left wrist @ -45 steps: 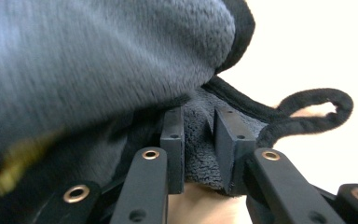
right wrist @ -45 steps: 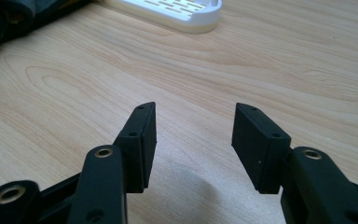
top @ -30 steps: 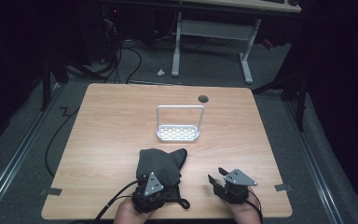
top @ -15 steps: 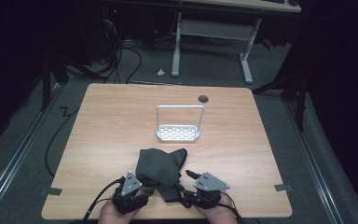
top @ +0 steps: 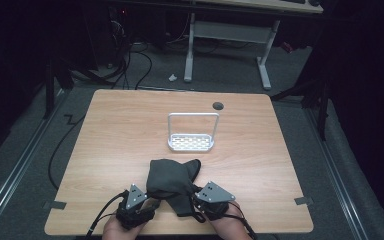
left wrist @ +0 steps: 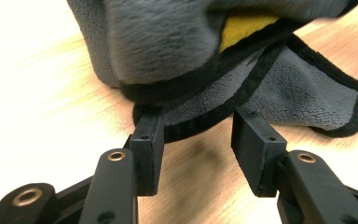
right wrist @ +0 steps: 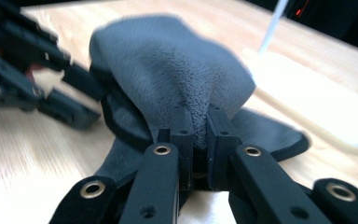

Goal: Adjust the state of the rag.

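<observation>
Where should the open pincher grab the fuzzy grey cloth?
Probably the black-trimmed edge of the grey cloth lying flat on the table, straight ahead of the left gripper. That hem is thin, so the open jaws can slide in low from the near side. The right gripper already pinches a raised fold.

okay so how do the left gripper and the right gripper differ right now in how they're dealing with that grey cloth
The right gripper is shut on a raised fold of the grey cloth; the left gripper is open, its jaws having just widened, its pads at the cloth's black hem without pinching it. The right lifts the fabric; the left sits low by the wooden table. Both are black and hand-held.
</observation>
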